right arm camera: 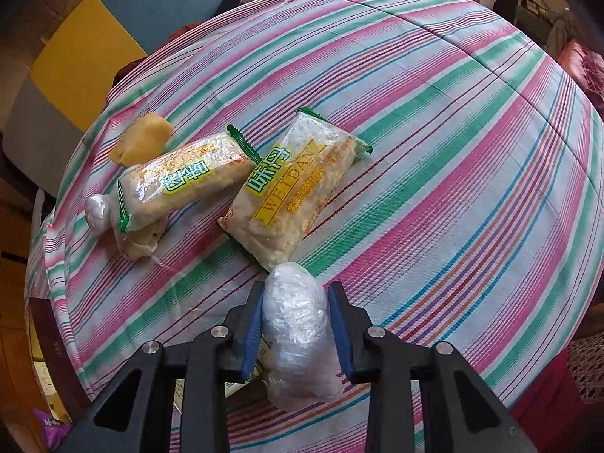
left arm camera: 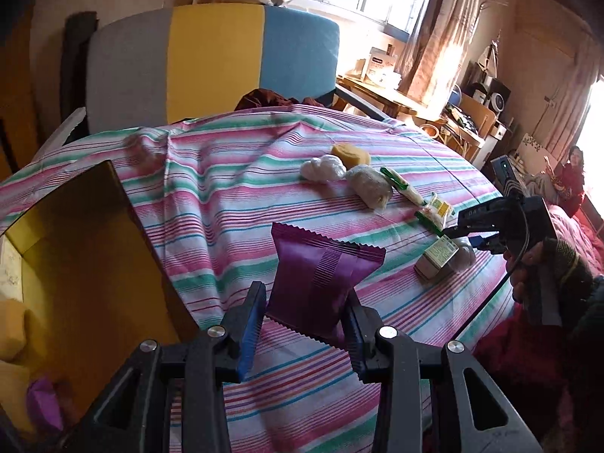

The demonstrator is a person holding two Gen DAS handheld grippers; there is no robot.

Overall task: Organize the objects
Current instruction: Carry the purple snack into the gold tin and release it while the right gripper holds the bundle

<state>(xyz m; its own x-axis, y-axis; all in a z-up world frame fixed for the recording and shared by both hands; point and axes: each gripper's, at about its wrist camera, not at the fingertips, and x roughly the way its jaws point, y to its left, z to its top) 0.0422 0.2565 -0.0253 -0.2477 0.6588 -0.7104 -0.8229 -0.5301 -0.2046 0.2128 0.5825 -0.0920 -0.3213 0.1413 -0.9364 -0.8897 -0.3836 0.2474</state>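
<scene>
- One purple snack packet (left arm camera: 321, 283).
- Two green-edged Weidan snack packets (right arm camera: 294, 185) (right arm camera: 185, 185).
- Three clear-wrapped white bundles (right arm camera: 298, 336) (left arm camera: 322, 168) (left arm camera: 368, 185).
- One yellow cake (right arm camera: 141, 143).
- One small carton (left arm camera: 438, 258).
- One cardboard box (left arm camera: 87, 264).

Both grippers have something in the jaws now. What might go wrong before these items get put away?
1. The left gripper pinches the purple packet only near its lower end; most of it stands free, so it may swing or slip on the way to the yellow box.
2. The right gripper squeezes a soft plastic-wrapped lump; slick film may slide out.
3. The WEIDAN packet lies just ahead and might get nudged.
</scene>
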